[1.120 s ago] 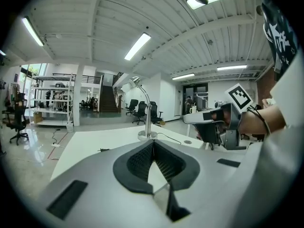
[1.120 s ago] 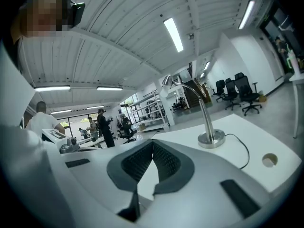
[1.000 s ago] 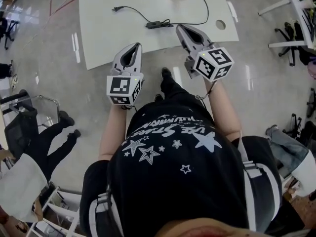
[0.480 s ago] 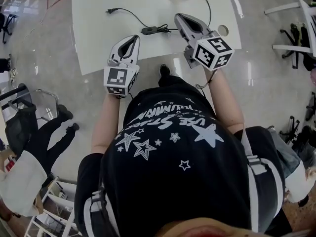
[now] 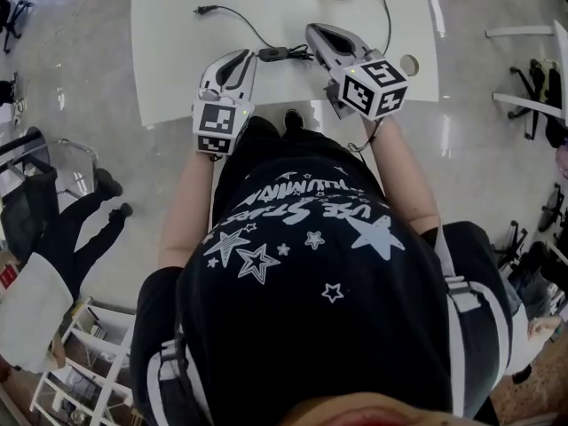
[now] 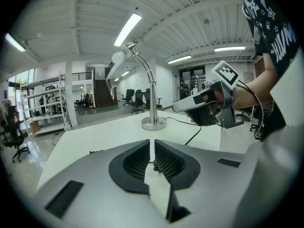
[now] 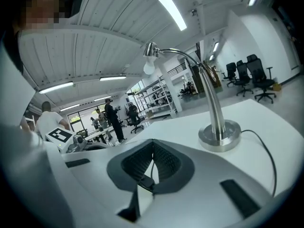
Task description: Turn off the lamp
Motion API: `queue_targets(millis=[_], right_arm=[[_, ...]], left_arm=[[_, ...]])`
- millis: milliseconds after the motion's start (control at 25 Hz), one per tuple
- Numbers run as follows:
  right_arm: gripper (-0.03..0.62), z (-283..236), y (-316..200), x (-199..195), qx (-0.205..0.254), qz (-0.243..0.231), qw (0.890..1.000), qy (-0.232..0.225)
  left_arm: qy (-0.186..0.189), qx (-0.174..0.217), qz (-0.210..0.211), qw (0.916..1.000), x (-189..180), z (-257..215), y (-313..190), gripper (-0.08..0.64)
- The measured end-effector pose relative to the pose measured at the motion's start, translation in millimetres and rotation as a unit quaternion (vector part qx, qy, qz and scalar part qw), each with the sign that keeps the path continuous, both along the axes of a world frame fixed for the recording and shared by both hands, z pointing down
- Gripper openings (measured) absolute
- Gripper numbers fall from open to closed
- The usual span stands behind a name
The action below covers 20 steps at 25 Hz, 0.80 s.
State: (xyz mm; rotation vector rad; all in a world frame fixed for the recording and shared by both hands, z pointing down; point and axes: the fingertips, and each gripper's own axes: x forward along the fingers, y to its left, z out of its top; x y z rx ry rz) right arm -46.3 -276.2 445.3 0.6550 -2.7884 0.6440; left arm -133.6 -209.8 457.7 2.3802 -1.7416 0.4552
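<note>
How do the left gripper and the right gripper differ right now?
The right gripper reaches farther over the table, beside the inline switch; the left gripper sits at its near edge. The right gripper angles inward; the left points almost straight ahead. Both are shut and empty.

Your left gripper (image 6: 151, 144) had its jaws together with nothing gripped, and only a thin slit between them showed the white tabletop (image 6: 95, 137). Beyond them the lamp (image 6: 153, 123) stood upright on its round metal base, its curved neck rising and bending left to the head. A black cord (image 6: 194, 135) ran right from the base and dropped below your right gripper (image 6: 178, 107), which was held above the tabletop.
</note>
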Motion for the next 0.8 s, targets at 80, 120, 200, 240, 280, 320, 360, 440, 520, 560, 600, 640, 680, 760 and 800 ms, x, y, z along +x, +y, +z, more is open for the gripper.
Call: queue_targets(millis=[80, 120, 200, 240, 280, 320, 360, 440, 520, 560, 600, 640, 680, 760, 800], right_arm=[[0.006, 2.9, -1.2, -0.9, -0.006, 0.001, 1.0, 0.002], [0.006, 3.7, -2.0, -1.5, -0.008, 0.003, 1.0, 0.003], [0.006, 5.6, -2.8, -3.7, -0.012, 0.008, 1.0, 0.005], [0.006, 6.6, -3.4, -5.1, -0.013, 0.012, 1.0, 0.007], [0.006, 7.2, -4.1, -6.6, -0.014, 0.015, 1.0, 0.009], [0.006, 7.1, -4.6, -7.9, -0.015, 0.02, 1.0, 0.01], [0.006, 6.3, -4.8, -9.0, -0.017, 0.024, 1.0, 0.011], [0.006, 3.2, -5.5, -10.7, -0.019, 0.032, 0.999, 0.011], [0.006, 1.0, -7.7, -11.8, -0.02, 0.039, 0.999, 0.012], [0.006, 0.7, -9.0, -12.6, -0.021, 0.044, 0.999, 0.012], [0.006, 0.9, -9.9, -13.7, -0.022, 0.048, 0.999, 0.012], [0.006, 1.5, -10.4, -14.9, -0.024, 0.052, 0.998, 0.012], [0.006, 2.5, -10.4, -16.1, -0.026, 0.056, 0.998, 0.012], [0.006, 5.3, -9.1, -18.5, -0.029, 0.062, 0.998, 0.015], [0.006, 6.8, -8.4, -19.8, -0.031, 0.065, 0.997, 0.017]], left_arm=[[0.002, -0.009, 0.012, 0.9999, 3.3, 2.8, -3.7, 0.015], [0.006, -0.013, 0.018, 0.9997, 4.1, 4.1, -5.5, 0.015], [0.015, -0.021, 0.03, 0.9992, 3.9, 8.1, -8.3, 0.016], [0.019, -0.026, 0.037, 0.9988, 3.3, 10.6, -9.5, 0.023], [0.023, -0.032, 0.044, 0.9983, 2.9, 13.2, -10.4, 0.041], [0.027, -0.039, 0.051, 0.9976, 2.8, 15.7, -10.4, 0.056], [0.029, -0.046, 0.06, 0.9967, 3.0, 17.8, -9.8, 0.065], [0.026, -0.055, 0.08, 0.995, 5.0, 21.7, -8.8, 0.085], [0.02, -0.067, 0.102, 0.9923, 8.7, 27.2, -9.2, 0.111], [0.018, -0.075, 0.112, 0.9907, 10.1, 31.1, -9.7, 0.122], [0.015, -0.083, 0.123, 0.9888, 11.2, 35.4, -10.1, 0.131], [0.013, -0.091, 0.132, 0.9869, 12.0, 39.8, -10.4, 0.146], [0.012, -0.098, 0.142, 0.985, 12.7, 43.8, -10.6, 0.16], [0.009, -0.107, 0.159, 0.9814, 13.4, 50.2, -11.2, 0.181], [0.007, -0.11, 0.166, 0.9799, 13.3, 52.5, -11.9, 0.184]])
